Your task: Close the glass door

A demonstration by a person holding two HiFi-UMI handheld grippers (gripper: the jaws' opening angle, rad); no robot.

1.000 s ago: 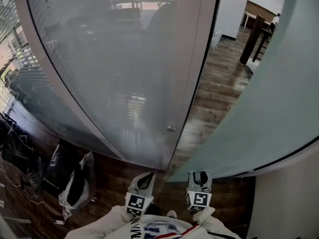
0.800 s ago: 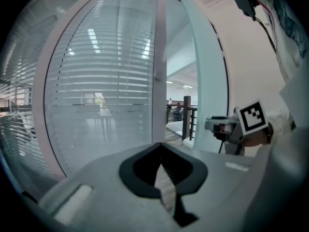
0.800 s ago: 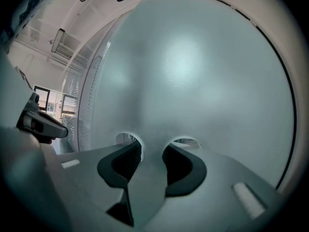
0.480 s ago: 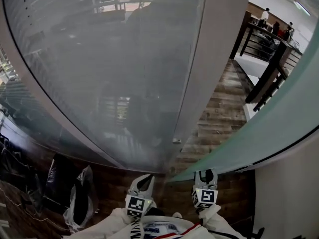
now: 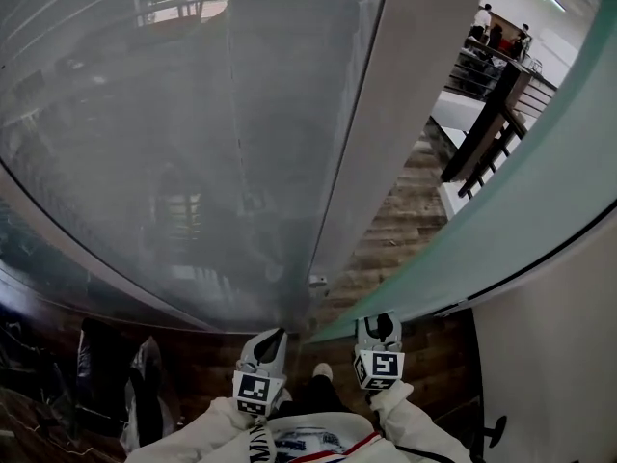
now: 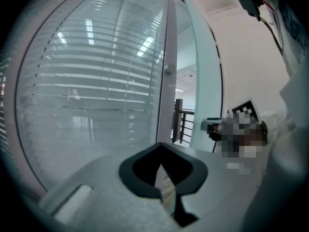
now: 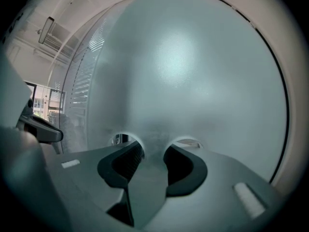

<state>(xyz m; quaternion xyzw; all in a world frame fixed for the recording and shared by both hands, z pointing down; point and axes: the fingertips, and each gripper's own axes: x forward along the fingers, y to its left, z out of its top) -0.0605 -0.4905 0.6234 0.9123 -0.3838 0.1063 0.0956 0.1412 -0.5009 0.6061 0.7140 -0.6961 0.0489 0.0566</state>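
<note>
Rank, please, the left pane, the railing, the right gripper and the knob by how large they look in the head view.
1. left pane, by far the largest
2. railing
3. right gripper, which looks smaller than the railing though nearer the camera
4. knob, smallest

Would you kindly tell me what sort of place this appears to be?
Most likely an office building: tall frosted glass panels line the space, the floor is wood plank, and a dark railing stands in the opening, with people beyond it.

readable text: none | shirt print (image 5: 307, 445): too small to read
</note>
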